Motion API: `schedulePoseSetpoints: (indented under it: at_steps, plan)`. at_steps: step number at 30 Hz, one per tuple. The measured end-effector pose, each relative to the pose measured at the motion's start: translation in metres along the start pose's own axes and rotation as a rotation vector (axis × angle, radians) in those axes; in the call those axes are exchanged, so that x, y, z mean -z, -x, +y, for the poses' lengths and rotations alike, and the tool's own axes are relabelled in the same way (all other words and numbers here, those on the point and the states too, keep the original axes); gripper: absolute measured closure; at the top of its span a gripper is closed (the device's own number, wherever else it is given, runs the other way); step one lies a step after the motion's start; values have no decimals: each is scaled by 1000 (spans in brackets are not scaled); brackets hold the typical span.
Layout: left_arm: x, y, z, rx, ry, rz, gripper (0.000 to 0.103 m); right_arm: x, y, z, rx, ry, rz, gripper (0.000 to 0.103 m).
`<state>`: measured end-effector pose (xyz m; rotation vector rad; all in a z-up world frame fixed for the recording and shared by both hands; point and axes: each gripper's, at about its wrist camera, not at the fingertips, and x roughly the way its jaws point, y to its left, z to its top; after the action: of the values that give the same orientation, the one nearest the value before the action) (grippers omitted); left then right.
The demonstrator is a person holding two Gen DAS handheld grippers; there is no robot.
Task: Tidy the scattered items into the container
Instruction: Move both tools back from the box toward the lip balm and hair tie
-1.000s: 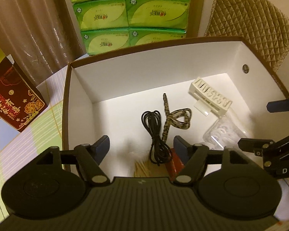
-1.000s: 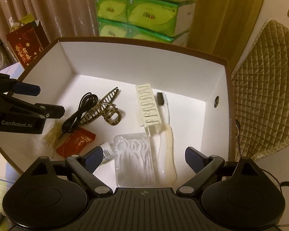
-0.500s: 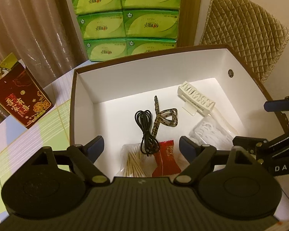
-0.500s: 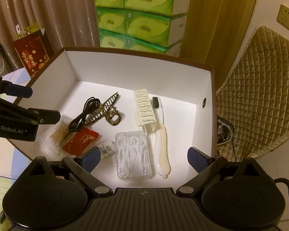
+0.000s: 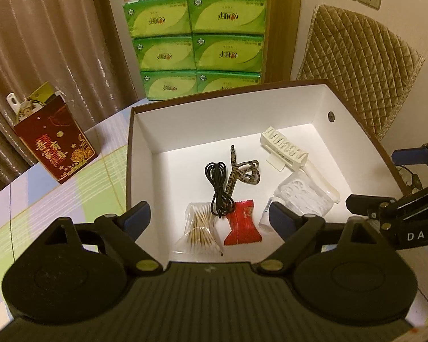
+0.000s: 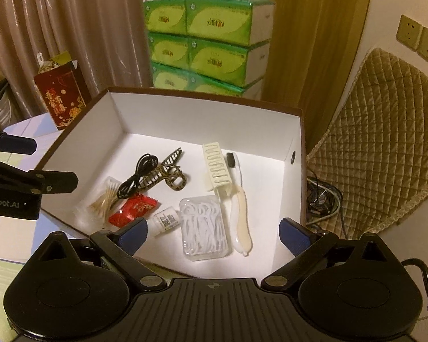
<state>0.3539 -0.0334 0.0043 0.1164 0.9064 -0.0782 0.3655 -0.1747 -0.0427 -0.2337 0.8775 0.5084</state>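
1. Both of my tools hang above the near rim of the box [image 5: 365,142], each empty. The left gripper [image 5: 211,216] has jaws opening with nothing between them; the right gripper [image 6: 214,232] stands wide, nothing in its span either.

2. By my reading the gathering is done or nearly so: every small item I can see lies on the white floor of the box, and the striped tablecloth [image 5: 71,188] beside it shows no strays in either view.

3. To do this step well, I would lift both tools straight clear of the walls, keep the jaws spread so no pad snags the rim, then check the table around the box for anything missed.

4. Below the left gripper lie the bag of cotton swabs [image 5: 199,228] and the red sachet [image 5: 241,222], side by side near the front wall. The black cable [image 5: 218,188] touches the swab bag, with the leopard-print hair clip [image 5: 239,172] just beside it.

5. Below the right gripper sits the clear case of floss picks [image 6: 204,226], with the small white bottle [image 6: 165,219] at its left and the toothbrush [image 6: 239,202] along its right. The cream comb holder [image 6: 216,169] lies farther back.

6. The red gift box [image 5: 55,142] stands apart on the table, outside the container.
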Motion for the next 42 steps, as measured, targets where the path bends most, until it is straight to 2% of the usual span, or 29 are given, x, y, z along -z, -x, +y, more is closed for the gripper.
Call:
schedulePoseSetpoints:
  at_steps: [14,21,32,42]
  plan:
    - [32,51,-1,-8,27,-29,15,16,41,20,-24,9,-51,6]
    - [59,78,3,-12,59,-52,15,30,61,32,-44,20,-71,6]
    - [123,107,17,-33,148,-32,15,61,73,53,-87,41,-62,6]
    - [186,127,30,-67,223,-6,15,101,82,71,-169,55,-94,6]
